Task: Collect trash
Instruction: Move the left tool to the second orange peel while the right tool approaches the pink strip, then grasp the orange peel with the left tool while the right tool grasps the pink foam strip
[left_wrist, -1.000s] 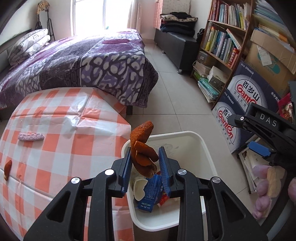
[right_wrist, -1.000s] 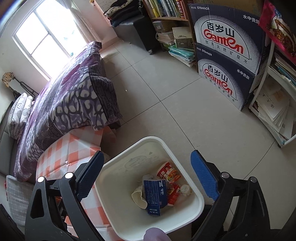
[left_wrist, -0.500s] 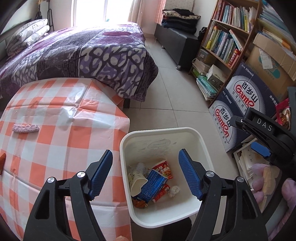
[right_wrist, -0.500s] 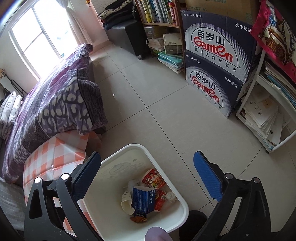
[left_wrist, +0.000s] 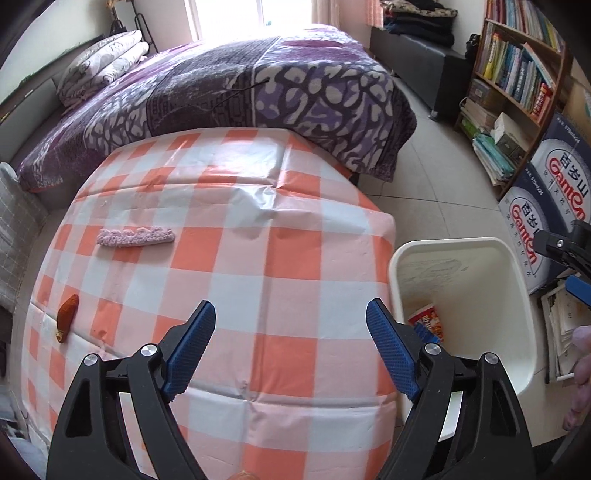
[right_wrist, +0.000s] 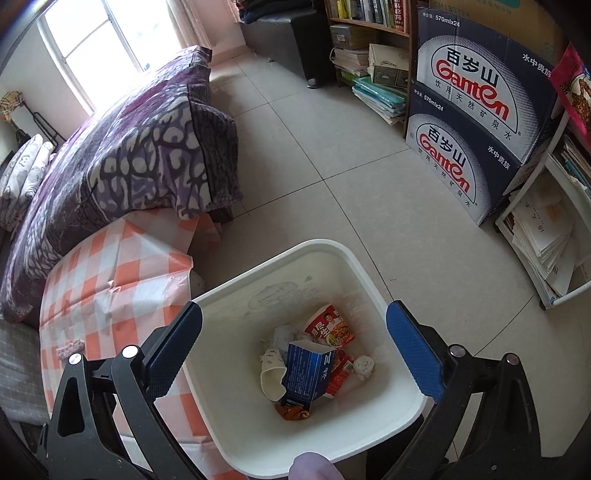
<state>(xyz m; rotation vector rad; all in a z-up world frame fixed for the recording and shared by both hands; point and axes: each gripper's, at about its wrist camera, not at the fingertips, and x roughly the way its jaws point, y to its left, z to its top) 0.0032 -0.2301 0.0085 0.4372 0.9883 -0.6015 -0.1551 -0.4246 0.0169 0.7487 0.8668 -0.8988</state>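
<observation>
Parts of the scene are cut off: from the left wrist, the right tong finger hides most of the white bin's (left_wrist: 458, 247) contents, and only a red-and-blue wrapper corner shows. A fingertip (right_wrist: 310, 466) intrudes at the bottom edge of the right wrist view.

The left gripper (left_wrist: 291, 349) hangs over the checked tablecloth (left_wrist: 229, 266), jaws opening with nothing between them. An orange scrap (left_wrist: 68, 314) lies far to its left near the cloth's edge, and a pink knitted strip (left_wrist: 135, 235) lies up and to the left, both well apart from the tongs.

The right gripper (right_wrist: 293, 350) hovers above the bin, spread wide and empty. Inside lie a blue carton (right_wrist: 308, 373), a red noodle packet (right_wrist: 330, 326), a paper cup (right_wrist: 271, 376), crumpled tissue (right_wrist: 364, 365) and an orange peel-like piece (right_wrist: 291, 411).
</observation>
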